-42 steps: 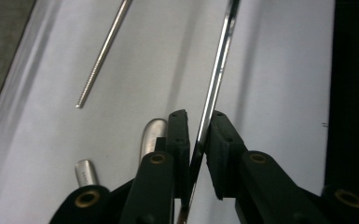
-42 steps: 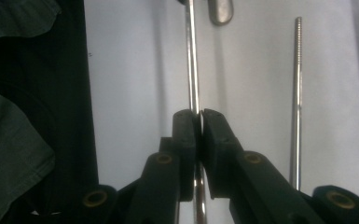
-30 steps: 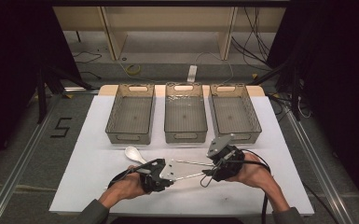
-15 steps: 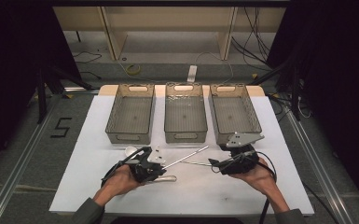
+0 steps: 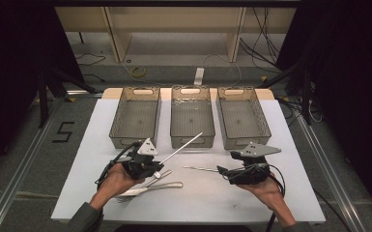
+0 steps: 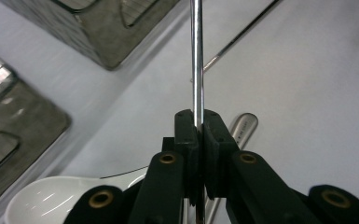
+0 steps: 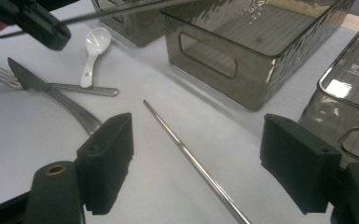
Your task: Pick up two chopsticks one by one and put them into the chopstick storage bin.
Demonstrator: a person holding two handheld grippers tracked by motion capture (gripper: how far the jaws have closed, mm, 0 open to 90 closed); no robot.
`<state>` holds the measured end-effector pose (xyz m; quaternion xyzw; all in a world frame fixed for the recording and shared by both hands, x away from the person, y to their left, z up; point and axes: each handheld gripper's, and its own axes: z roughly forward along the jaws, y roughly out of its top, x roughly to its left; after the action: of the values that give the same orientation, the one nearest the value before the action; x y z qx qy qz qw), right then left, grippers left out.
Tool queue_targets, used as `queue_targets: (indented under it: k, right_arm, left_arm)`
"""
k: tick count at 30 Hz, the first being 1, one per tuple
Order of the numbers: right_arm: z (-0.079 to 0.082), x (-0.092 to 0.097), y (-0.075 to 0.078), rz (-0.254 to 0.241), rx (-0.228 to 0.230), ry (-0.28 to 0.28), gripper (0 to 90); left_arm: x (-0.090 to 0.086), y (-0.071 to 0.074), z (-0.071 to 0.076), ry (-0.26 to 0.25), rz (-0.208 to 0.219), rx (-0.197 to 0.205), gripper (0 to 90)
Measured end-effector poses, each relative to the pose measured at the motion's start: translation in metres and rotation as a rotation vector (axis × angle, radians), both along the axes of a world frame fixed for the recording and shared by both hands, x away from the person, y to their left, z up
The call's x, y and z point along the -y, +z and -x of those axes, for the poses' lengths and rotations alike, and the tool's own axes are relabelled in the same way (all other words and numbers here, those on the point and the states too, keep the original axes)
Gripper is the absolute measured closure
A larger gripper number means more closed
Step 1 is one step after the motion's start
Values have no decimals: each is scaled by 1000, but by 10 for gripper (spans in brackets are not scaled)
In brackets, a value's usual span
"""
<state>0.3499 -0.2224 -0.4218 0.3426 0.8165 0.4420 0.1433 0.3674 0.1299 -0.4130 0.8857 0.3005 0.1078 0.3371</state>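
Left hand-held gripper [image 5: 160, 170] clamps metal rod [image 5: 181, 146], lifted toward middle bin [image 5: 192, 140]. Right hand-held gripper [image 5: 221, 170] wide over second rod [image 5: 200, 168] on counter [image 5: 290, 145]. Bins empty; sorting barely begun.

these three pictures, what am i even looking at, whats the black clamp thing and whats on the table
Three cameras caught one moment. The high view looks down on a white table where a person works with a hand-held clamp tool, called a gripper, in each hand. The other two cameras ride on those grippers and look along their black fingers.

The left gripper is shut on a thin metal rod, which points up towards the middle bin. Its own view shows the rod pinched between the fingers.

The right gripper is open, its fingers set wide on either side of a second rod lying on the table.

Three clear bins stand in a row at the back, apparently empty. Near the left gripper lie a fork, a knife and a white spoon.
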Motion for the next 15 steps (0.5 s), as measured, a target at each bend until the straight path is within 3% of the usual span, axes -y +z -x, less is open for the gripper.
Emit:
queue_targets:
  k: [8, 15]
  right_arm:
    - [8, 1, -5, 9, -2, 3, 258]
    - [15, 10, -8, 8, -7, -8, 257]
  left_arm:
    - [-23, 12, -13, 100, 37, 16, 855]
    - [-48, 24, -39, 233, 98, 31, 855]
